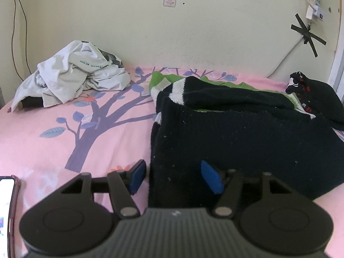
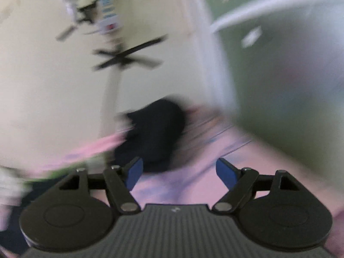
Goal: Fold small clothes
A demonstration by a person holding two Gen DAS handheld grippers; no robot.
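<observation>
Black sweater [image 1: 236,137] edge between parted left tool [image 1: 174,177]; right tool [image 2: 179,174] wide, empty.

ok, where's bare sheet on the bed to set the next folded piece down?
Free: the pink sheet with the tree print, bordered by the crumpled white garment at the wall, the black knit to its right and the phone at the near left. Crowded: the right side, with the black knit over green knit and another dark garment.

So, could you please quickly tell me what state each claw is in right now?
Left claw: open; the black knit garment's edge lies between its pads, not pinched.
Right claw: open, holding nothing, over the pink sheet.
</observation>
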